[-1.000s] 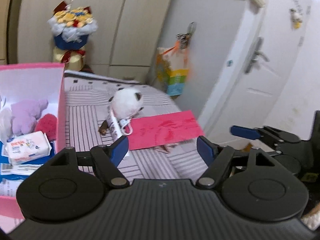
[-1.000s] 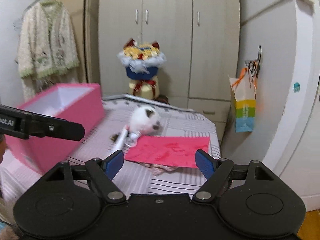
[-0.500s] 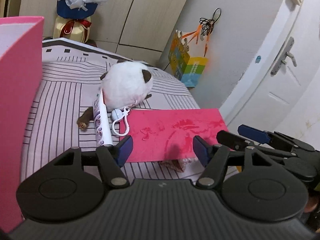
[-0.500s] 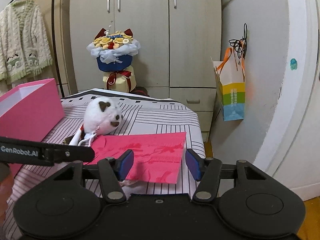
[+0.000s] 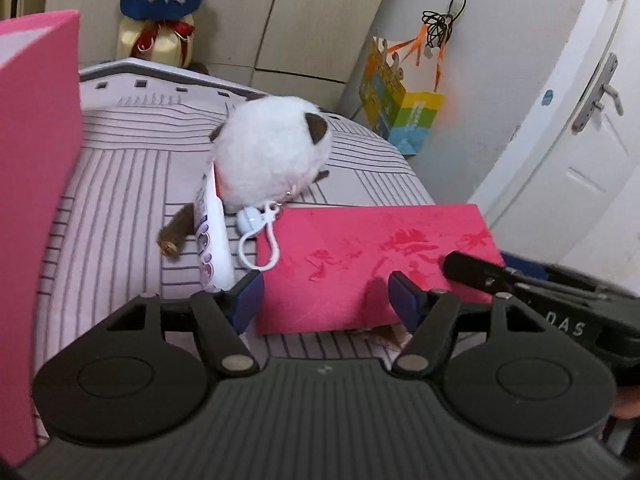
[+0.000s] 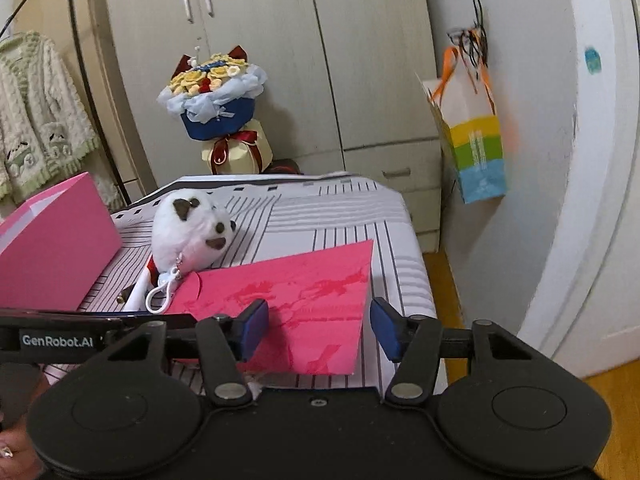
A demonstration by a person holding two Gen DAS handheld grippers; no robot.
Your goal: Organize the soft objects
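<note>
Both claws gape wide, holding nothing: left claw (image 5: pixel 326 300) and right claw (image 6: pixel 318 330) hover low over the red envelope (image 5: pixel 372 264) beside the white plush (image 5: pixel 272 156).

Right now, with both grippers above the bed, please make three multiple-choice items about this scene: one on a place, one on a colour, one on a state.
1. Where does the white plush toy lie?
A. Inside the pink box
B. On the striped bedsheet, beside the pink box
C. On the floor by the door

2. What colour is the flat envelope in front of both grippers?
A. Pinkish red
B. Green
C. White

3. In what state is the left gripper?
A. Shut on the plush toy
B. Shut on the envelope
C. Open, holding nothing

Answers:
1 B: the toy rests on the striped bedsheet, with the pink box at its side.
2 A: its whole surface is pinkish red.
3 C: the blue fingertips stand apart above the envelope, gripping nothing.
</note>
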